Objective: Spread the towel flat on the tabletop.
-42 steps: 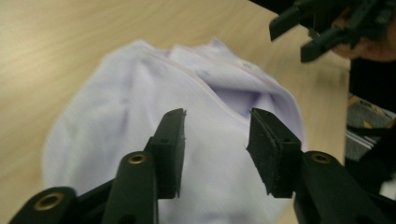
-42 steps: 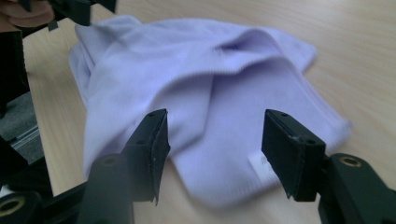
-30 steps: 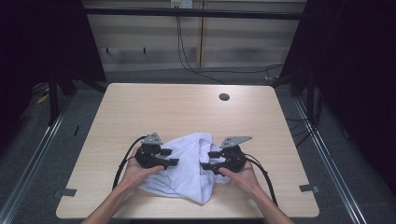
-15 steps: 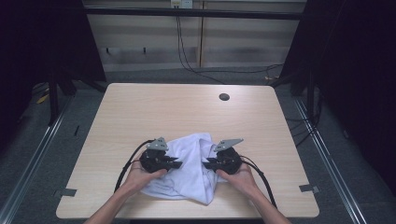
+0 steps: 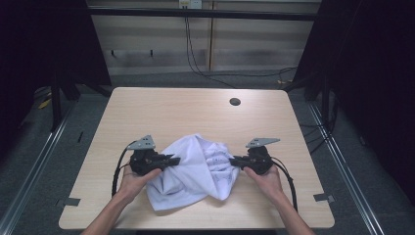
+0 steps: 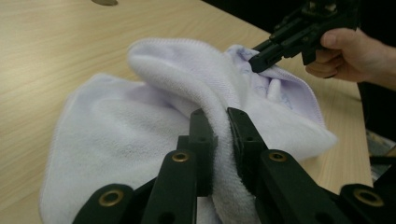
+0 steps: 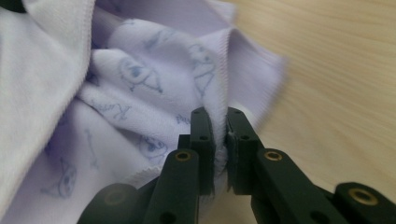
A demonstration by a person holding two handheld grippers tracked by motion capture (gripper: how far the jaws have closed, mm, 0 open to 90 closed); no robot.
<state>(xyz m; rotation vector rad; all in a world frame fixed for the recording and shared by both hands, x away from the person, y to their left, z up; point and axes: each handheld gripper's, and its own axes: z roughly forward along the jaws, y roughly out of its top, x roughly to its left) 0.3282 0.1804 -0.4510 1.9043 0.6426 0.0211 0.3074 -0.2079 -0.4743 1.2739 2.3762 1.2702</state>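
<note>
The soft white printed terry towel (image 5: pixel 195 171) sits crumpled near the table's (image 5: pixel 171 107) front edge. Left gripper (image 6: pixel 219 116) and right gripper (image 7: pixel 218 116) have just clamped onto its edges. It's light and floppy, so hems are probably the best hold.

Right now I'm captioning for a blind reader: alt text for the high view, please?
Two hand-held grippers pinch opposite sides of a crumpled white towel on a wooden table: the left gripper on its left edge, the right gripper on its right.
</note>
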